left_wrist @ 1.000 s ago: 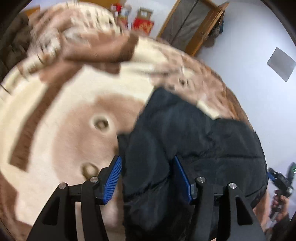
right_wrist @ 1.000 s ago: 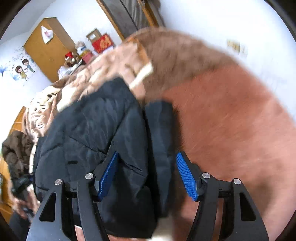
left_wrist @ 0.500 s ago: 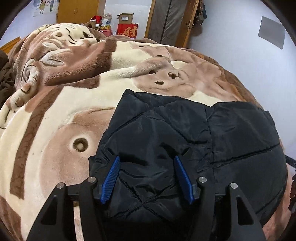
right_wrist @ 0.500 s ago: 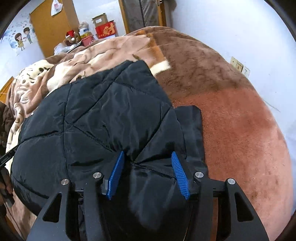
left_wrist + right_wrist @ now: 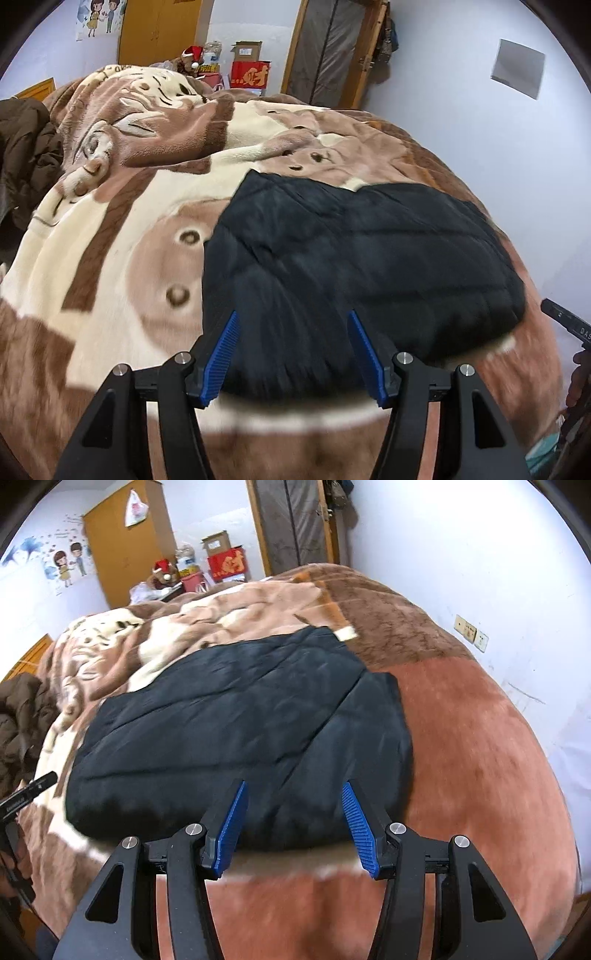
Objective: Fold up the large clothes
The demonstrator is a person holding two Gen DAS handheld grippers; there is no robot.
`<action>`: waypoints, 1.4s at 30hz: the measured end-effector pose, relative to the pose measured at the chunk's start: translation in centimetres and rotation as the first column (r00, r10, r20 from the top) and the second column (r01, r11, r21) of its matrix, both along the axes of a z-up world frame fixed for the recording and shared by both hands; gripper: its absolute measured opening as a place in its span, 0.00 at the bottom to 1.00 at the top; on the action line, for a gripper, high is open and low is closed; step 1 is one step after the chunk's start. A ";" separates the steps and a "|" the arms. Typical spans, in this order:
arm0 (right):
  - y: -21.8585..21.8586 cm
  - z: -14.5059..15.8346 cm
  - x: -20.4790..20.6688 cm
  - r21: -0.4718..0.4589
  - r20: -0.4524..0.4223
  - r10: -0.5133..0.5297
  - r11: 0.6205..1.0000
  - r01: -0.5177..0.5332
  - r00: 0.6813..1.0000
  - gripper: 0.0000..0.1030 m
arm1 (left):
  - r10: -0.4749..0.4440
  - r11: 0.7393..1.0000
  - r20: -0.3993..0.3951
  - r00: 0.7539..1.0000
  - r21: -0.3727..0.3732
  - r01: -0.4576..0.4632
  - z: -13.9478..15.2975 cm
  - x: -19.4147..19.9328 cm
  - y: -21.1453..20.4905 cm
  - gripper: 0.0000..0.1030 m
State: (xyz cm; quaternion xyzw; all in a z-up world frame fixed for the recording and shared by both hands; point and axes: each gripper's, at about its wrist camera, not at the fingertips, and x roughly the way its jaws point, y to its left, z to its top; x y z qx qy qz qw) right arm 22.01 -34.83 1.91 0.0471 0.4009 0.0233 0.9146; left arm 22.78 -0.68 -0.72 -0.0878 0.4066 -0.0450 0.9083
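With both the left gripper (image 5: 291,350) and right gripper (image 5: 293,825) standing wide and empty, the left's jaws having just been opening, back them straight off toward six o'clock so the folded black jacket (image 5: 362,258) lies undisturbed.

- Our left gripper (image 5: 293,352): black angular frame, ribbed blue pads (image 5: 223,363), silver screws.
- Our right gripper (image 5: 291,827): same black, blue and silver.

We see even, soft indoor light with no hard shadows or glare; its source stays out of view. Motion blur smears the near blanket (image 5: 110,332) and the near edge of the black jacket (image 5: 229,738). Fisheye bending curves the walls, and dark vignetting rings each view's corners.
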 end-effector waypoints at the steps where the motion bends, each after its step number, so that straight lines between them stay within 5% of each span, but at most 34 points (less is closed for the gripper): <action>1: 0.6 0.3 -1.1 -0.005 0.005 0.003 1.000 -0.003 1.000 0.52 | -0.009 1.000 -0.004 1.000 0.010 0.009 0.3 -1.3 -0.4 0.66; 10: 5.9 2.2 -11.1 -0.055 0.039 0.062 0.997 -0.059 0.997 0.53 | -0.083 0.994 0.035 0.996 0.081 0.080 2.9 -12.3 -3.1 0.71; 18: 7.7 2.7 -16.2 -0.084 0.021 0.058 0.995 -0.056 0.998 0.53 | -0.060 0.998 0.014 0.998 0.031 0.060 4.0 -17.3 -3.2 0.71; 42: 8.3 2.3 -17.2 -0.155 0.004 0.072 0.985 -0.071 0.997 0.53 | -0.104 0.991 -0.040 0.994 0.082 0.107 2.9 -17.5 -5.6 0.71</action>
